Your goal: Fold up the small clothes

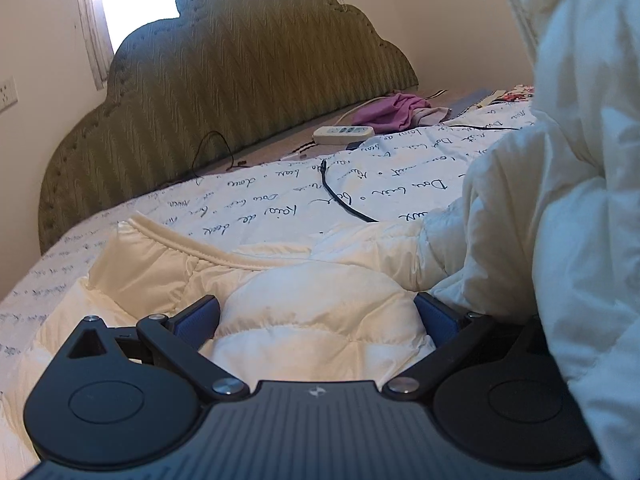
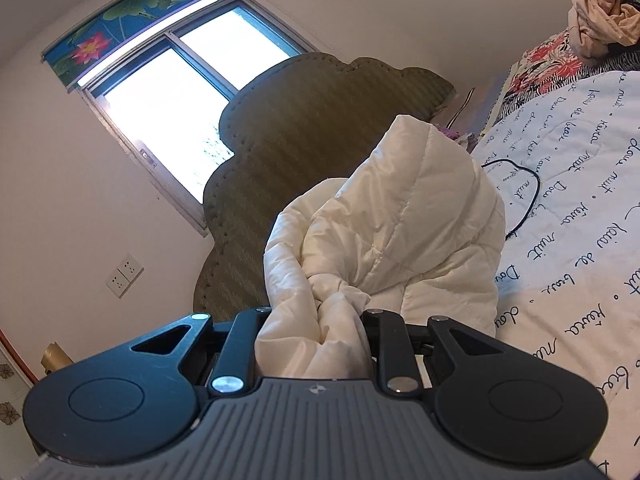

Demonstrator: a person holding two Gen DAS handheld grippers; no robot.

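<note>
A cream quilted puffer jacket (image 1: 304, 280) lies on the white bed cover (image 1: 248, 204) printed with script. My left gripper (image 1: 318, 316) rests low on the jacket near its ribbed collar (image 1: 192, 246). Its blue pads (image 1: 198, 318) stand wide apart and a puffed bulge of fabric fills the gap. My right gripper (image 2: 316, 320) is shut on a bunched fold of the same jacket (image 2: 400, 220) and holds it up off the bed. That raised part hangs as a white mass (image 1: 580, 200) at the right of the left wrist view.
A green padded headboard (image 1: 240, 92) backs the bed under a window (image 2: 172, 112). A white power strip (image 1: 344, 134), a black cable (image 1: 340, 200) and purple clothes (image 1: 394, 110) lie near it. A clothes pile (image 2: 600, 12) sits on a floral blanket (image 2: 548, 64). Wall sockets (image 2: 124, 276) are at the left.
</note>
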